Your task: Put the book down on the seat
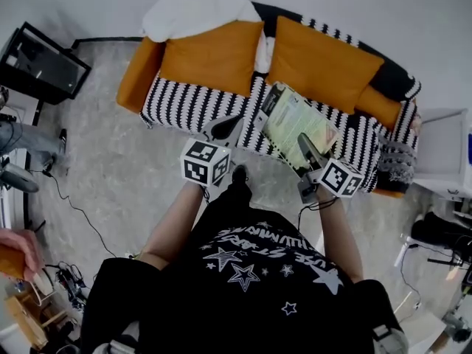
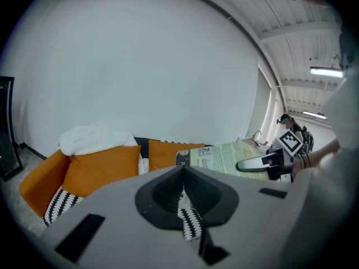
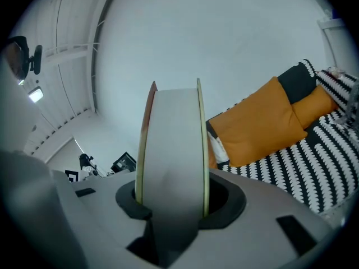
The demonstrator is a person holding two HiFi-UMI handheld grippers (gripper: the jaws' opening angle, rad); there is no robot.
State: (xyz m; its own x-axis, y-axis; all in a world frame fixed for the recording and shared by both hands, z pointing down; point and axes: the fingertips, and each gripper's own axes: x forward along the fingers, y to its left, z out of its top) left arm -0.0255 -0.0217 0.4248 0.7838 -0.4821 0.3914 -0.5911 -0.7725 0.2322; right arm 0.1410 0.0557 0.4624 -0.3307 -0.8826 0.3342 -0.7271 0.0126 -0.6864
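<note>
**Item:** thick book [image 1: 293,120] with a pale green printed cover.
**Location:** carried in the air, tilted, over the right half of the black-and-white zigzag-patterned sofa seat [image 1: 184,105]. It appears clear of the fabric.
**Held by:** right gripper [image 1: 308,152], fingers clamped across the book's thickness at its near edge. The right gripper view shows the block of pages filling the gap between them.

**Item:** left gripper [image 1: 225,129].
**Fingers:** pressed together, with nothing between them.
**Location:** hangs over the seat's front edge, just left of the book and apart from it.

**Item:** two orange square cushions [image 1: 214,57] leaning against the sofa back.
**Item:** white crumpled blanket [image 1: 195,13] on top of the back, at the left.

**Step in hand, as judged:** bringing the book in for set-down.
**Handling note:**
- Lower the book until its far edge meets bare seat in front of the cushions.
- Level it flat, and release only once its weight rests fully on the seat.
- The upholstery looks soft, so a book set near the front edge could tip or slide off.
</note>
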